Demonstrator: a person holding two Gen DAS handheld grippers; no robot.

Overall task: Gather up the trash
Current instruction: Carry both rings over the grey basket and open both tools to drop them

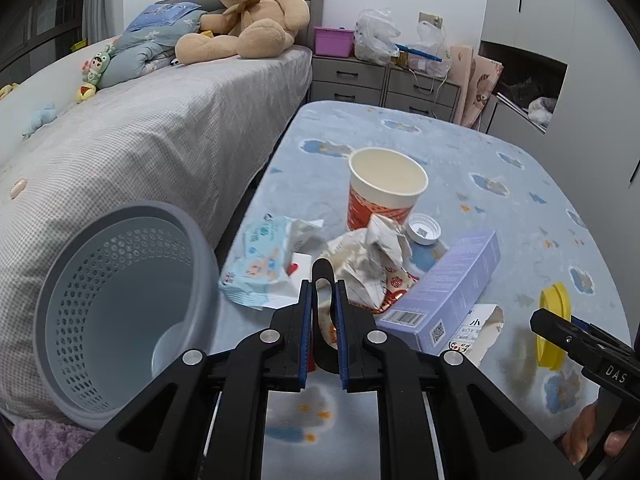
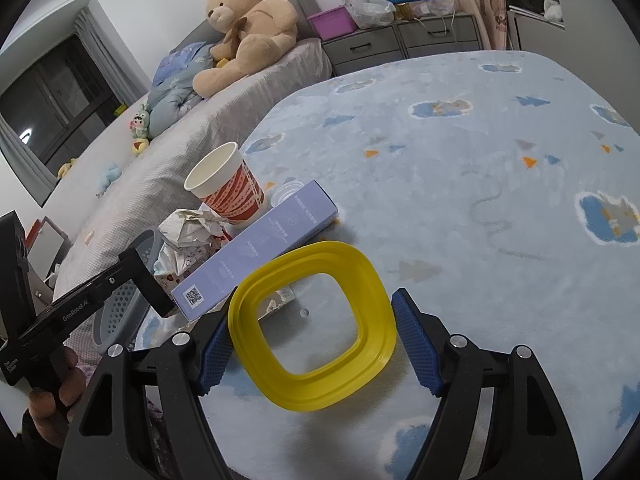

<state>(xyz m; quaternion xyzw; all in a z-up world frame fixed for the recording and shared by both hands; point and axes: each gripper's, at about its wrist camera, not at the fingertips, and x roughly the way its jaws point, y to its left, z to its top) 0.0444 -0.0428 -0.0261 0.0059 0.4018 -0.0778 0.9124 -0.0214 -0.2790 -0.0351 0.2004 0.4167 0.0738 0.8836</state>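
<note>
My left gripper (image 1: 323, 312) is shut on a thin black curved piece (image 1: 322, 276), held above the rug beside the grey perforated bin (image 1: 120, 308), which lies tilted at the left. Ahead lies a trash pile: a crumpled paper wrapper (image 1: 372, 256), a wet-wipe pack (image 1: 260, 264), a red-and-white paper cup (image 1: 380, 188), a white bottle cap (image 1: 423, 229) and a purple carton (image 1: 448, 292). My right gripper (image 2: 316, 344) is open, its fingers on either side of a yellow square lid ring (image 2: 316, 324) on the rug. The cup (image 2: 228, 184) and carton (image 2: 260, 248) show behind it.
A bed with grey sheet (image 1: 160, 128) runs along the left, with a teddy bear (image 1: 252, 12) on it. Grey drawers (image 1: 384, 80) with bags stand at the back. The blue cloud rug (image 2: 480, 180) spreads to the right. A purple cloth (image 1: 44, 444) lies under the bin.
</note>
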